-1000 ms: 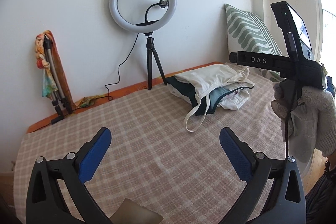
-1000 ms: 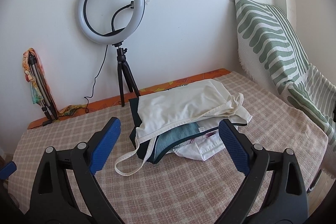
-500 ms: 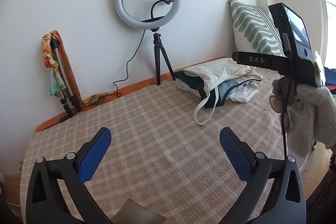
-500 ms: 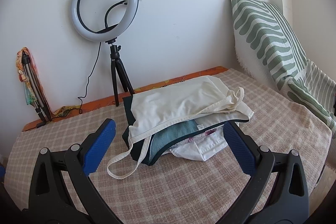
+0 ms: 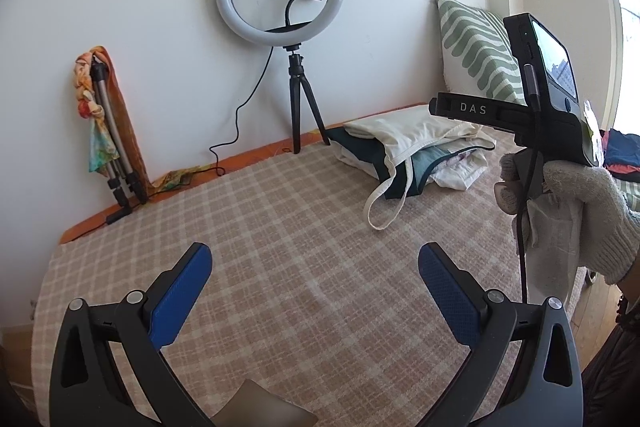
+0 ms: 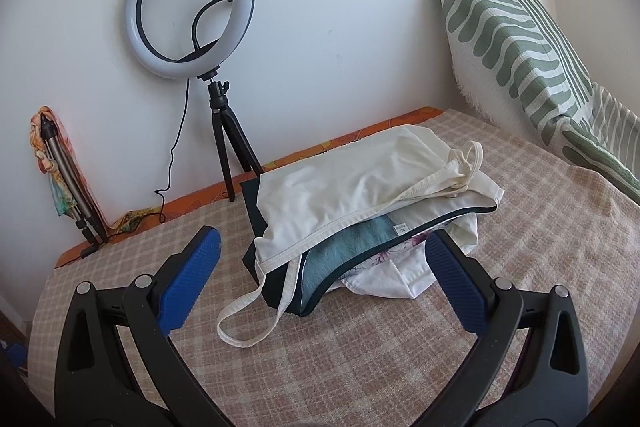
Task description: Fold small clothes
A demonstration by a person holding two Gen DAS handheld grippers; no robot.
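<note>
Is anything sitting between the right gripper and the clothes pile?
Nothing visible. The right gripper, jaws open and empty, faces the clothes pile across bare checked bedspread; only the pile's own white strap trails toward it.

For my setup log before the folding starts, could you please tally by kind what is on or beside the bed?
Clothes pile: 1
Ring light on its tripod: 1
Folded tripod wrapped in a scarf: 1
Striped pillow: 1
Grippers, both open and empty: 2, left and right
Total: 6
</note>
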